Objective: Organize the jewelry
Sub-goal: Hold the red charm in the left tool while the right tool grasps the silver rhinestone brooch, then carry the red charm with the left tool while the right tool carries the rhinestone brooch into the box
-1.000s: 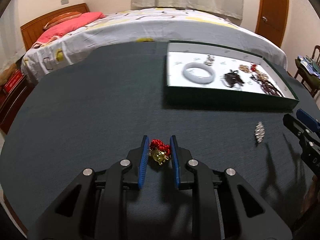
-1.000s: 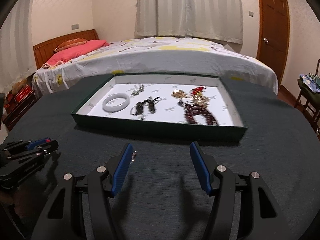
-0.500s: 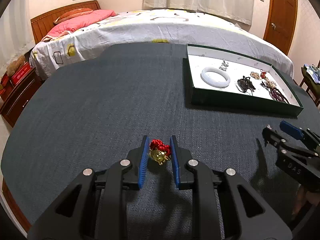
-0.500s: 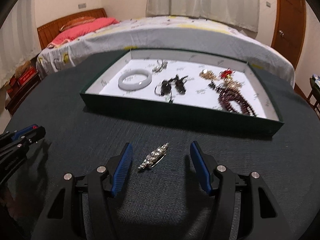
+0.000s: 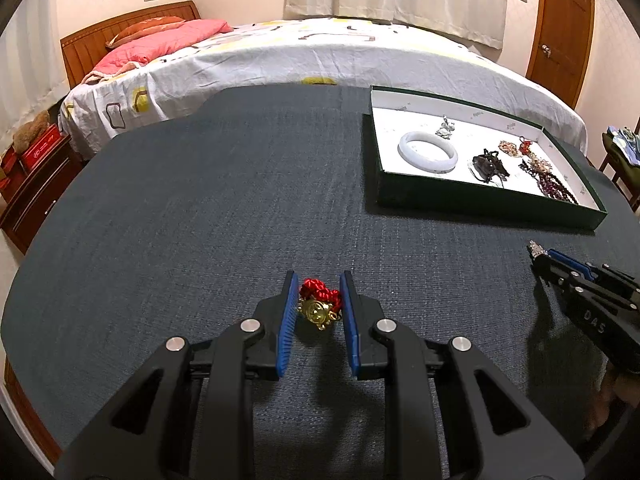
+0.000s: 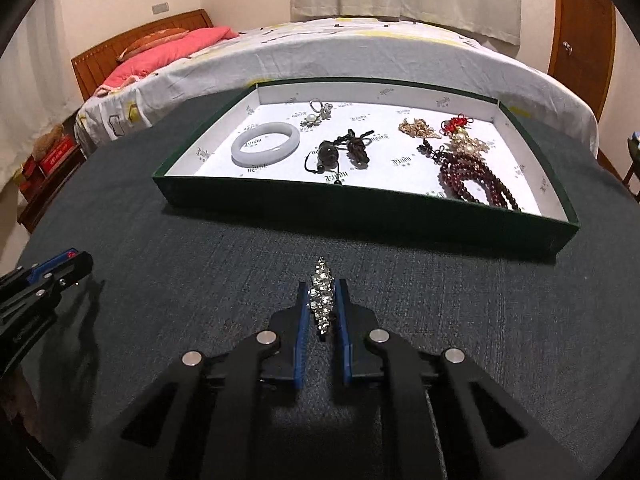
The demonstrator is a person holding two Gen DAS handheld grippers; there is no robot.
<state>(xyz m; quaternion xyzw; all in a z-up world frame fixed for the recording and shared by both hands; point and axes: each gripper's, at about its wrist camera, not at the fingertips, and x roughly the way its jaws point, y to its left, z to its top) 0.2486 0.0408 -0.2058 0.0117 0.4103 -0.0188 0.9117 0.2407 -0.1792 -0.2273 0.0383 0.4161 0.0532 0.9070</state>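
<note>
A red knotted charm with a gold medallion (image 5: 318, 306) sits between the blue pads of my left gripper (image 5: 318, 276), which is shut on it just over the dark tablecloth. My right gripper (image 6: 322, 285) has its jaws closed tight on a long rhinestone brooch (image 6: 323, 272), whose tip sticks out in front of the pads. In the left wrist view the right gripper (image 5: 538, 254) is low at the right. The green jewelry box (image 6: 320, 208) lies beyond, holding a white bangle (image 6: 265, 144), dark pendants (image 6: 340, 152) and garnet beads (image 6: 476, 180).
The round table's dark cloth (image 5: 200, 208) spreads wide to the left of the box (image 5: 480, 200). A bed (image 5: 320, 52) runs along the far edge of the table. A wooden nightstand (image 5: 32, 192) stands off the left side.
The right gripper came down over the rhinestone brooch and closed on it; its jaws were wide apart before. The left gripper kept its grip on the red charm.
</note>
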